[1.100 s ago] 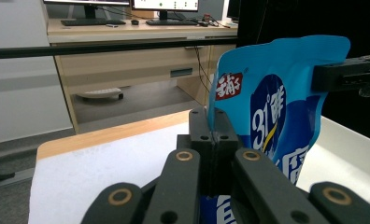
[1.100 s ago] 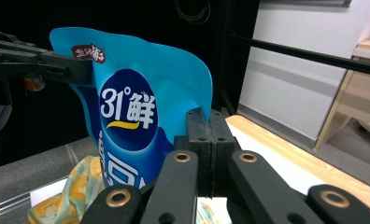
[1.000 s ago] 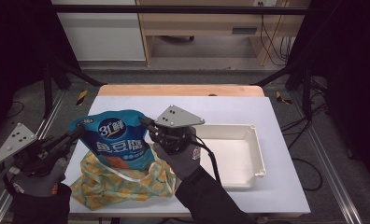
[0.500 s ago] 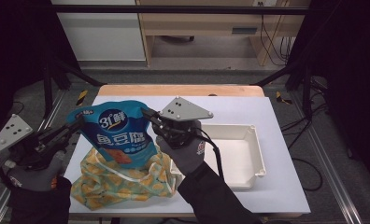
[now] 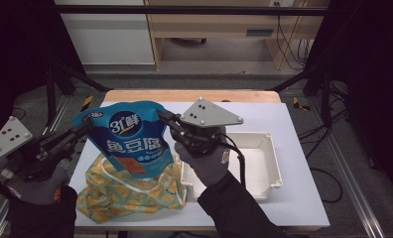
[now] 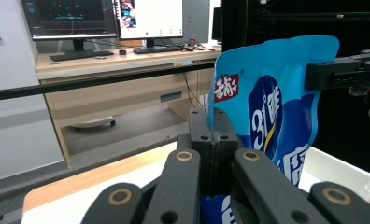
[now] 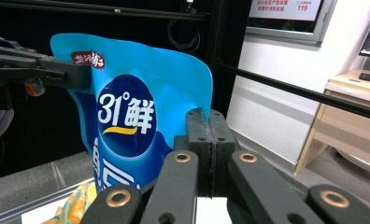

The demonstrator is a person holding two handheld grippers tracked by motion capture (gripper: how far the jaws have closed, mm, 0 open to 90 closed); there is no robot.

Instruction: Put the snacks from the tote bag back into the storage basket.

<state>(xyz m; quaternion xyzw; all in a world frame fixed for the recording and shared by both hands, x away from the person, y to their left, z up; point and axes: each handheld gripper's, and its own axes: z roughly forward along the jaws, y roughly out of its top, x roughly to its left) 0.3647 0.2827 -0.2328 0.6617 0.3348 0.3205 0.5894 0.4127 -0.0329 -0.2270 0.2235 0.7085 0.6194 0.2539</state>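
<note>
Overhanging a wooden table point(image 5: 194, 95), white board point(image 5: 294, 198) meets grey floor point(image 5: 204, 82).

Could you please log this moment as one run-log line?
left tongs: shut on blue pouch | right tongs: shut on blue pouch | pouch: held above yellow cloth | tray: empty

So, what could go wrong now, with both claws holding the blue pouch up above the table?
Each claw, left and right, pinches only a top edge of the blue pouch, so it could slip or tear. Its bottom hangs close above the yellow patterned cloth and may drag it. The right hand is near the white tray.
</note>
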